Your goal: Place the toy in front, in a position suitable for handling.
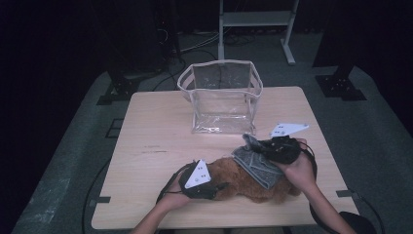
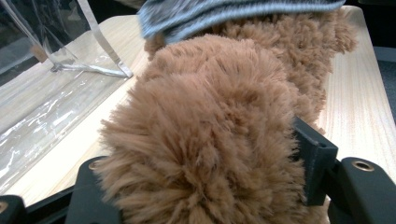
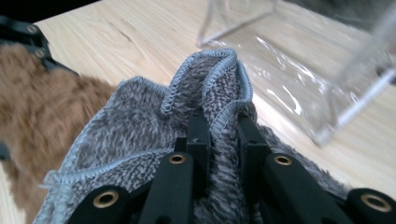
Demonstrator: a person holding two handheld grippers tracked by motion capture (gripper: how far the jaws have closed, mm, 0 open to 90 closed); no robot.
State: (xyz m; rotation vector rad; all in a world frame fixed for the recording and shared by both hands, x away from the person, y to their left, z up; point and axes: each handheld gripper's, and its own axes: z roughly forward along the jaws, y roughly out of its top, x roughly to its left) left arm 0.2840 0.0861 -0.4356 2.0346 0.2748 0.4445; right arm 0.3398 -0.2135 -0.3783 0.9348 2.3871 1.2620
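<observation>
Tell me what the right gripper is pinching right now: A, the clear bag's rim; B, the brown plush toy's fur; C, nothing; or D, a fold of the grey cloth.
D: in the right gripper view, the right gripper has its jaws closed on a raised fold of the grey cloth.

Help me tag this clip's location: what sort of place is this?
Probably a recording studio or lab, not a home: dark surroundings, a lone wooden table, cables on the grey floor, and a metal stand behind it.

Both forearms enter from the near edge, the left gripper (image 1: 214, 187) low with jaws part-closed on a held load, the right gripper (image 1: 253, 146) pinched tight.
</observation>
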